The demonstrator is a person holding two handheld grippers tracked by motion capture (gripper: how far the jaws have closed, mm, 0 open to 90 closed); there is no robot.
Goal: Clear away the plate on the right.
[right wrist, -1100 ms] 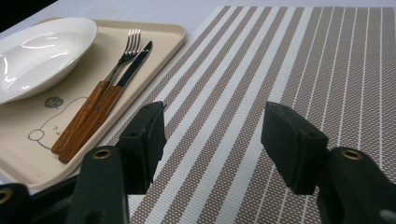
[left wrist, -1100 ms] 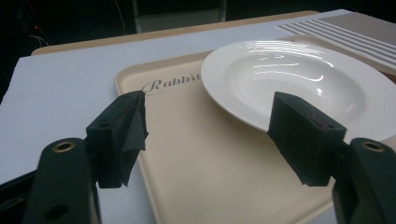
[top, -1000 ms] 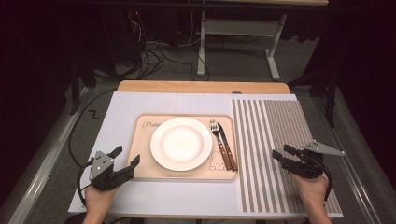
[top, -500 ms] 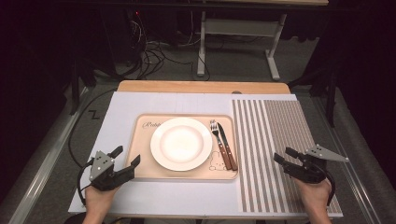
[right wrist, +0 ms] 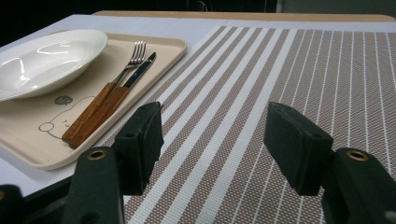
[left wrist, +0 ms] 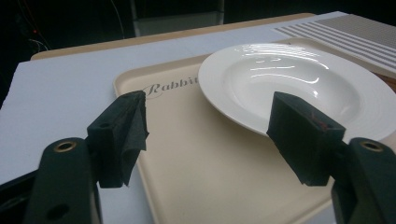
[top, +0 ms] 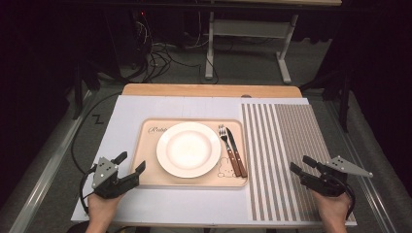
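High view: everything is seen from above, biggest thing first.
Tabletop: a wooden edge is seen at the far side; most of it is covered by a white sheet.
White sheet: it is spread flat across the left and middle, under the tray.
Striped mat: it is laid on the right side, just beside the tray; brown and white lines are seen on it.
Tray: a cream tray is set in the middle of the white sheet; the word "Rabbit" and a little bunny drawing are printed on it.
Plate: a white round plate is placed on the tray, a bit to its left; nothing is seen in it.
Left tongs: they are held by the left hand at the near left corner of the tray. The jaws are spread wide apart and nothing is held. In the left gripper view the tray corner and the plate rim are seen between the jaws, but are not touched.
Right tongs: they are held by the right hand over the near part of the striped mat, well apart from the tray. The jaws are spread wide, were just opened a little more, and nothing is between them.
Knife: it is laid on the tray to the right of the plate, with a wooden handle toward the person.
Fork: it is laid just beside the knife, between knife and plate, with its wooden handle touching the knife's.
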